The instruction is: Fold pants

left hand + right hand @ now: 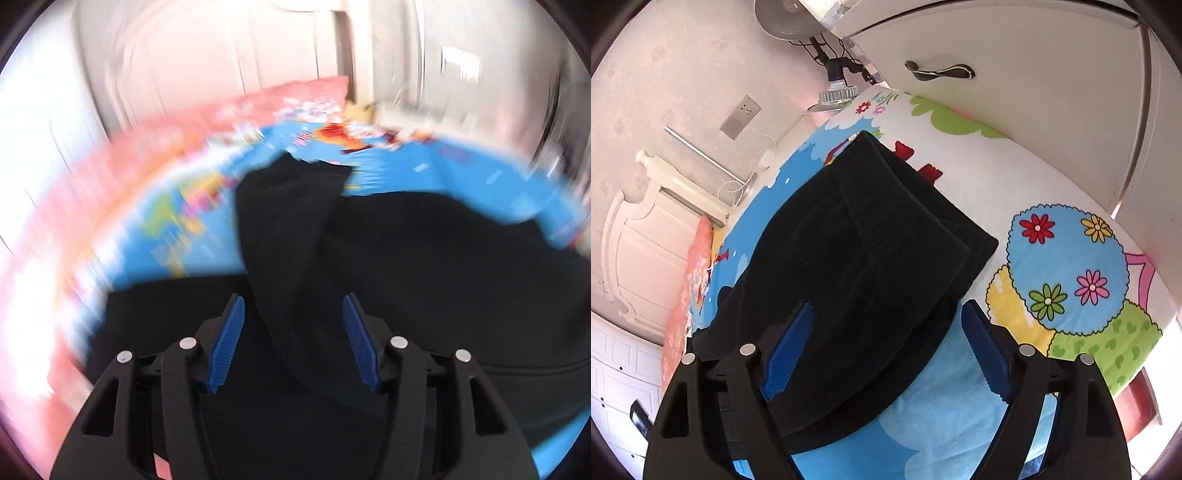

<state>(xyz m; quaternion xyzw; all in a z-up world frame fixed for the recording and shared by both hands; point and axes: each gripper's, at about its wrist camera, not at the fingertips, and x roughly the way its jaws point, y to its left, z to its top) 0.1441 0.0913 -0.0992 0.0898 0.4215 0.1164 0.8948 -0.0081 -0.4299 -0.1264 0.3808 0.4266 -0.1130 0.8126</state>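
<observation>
Black pants (pixel 406 280) lie on a bed with a colourful cartoon sheet (pixel 177 229). In the blurred left wrist view a folded ridge of the cloth runs away from my left gripper (pixel 293 304), which is open and empty just above the fabric. In the right wrist view the pants (pixel 864 251) lie folded in layers, one end toward the far wall. My right gripper (pixel 886 314) is open and empty over the near edge of the pants, with the cloth between and below its blue pads (pixel 790 350).
A pink pillow (pixel 690 280) lies at the bed's left side by a white headboard (pixel 639 240). A wardrobe door with a handle (pixel 938 72) stands behind the bed. A lamp (pixel 834 92) stands at the far end. The bed's right edge (pixel 1145 332) drops off.
</observation>
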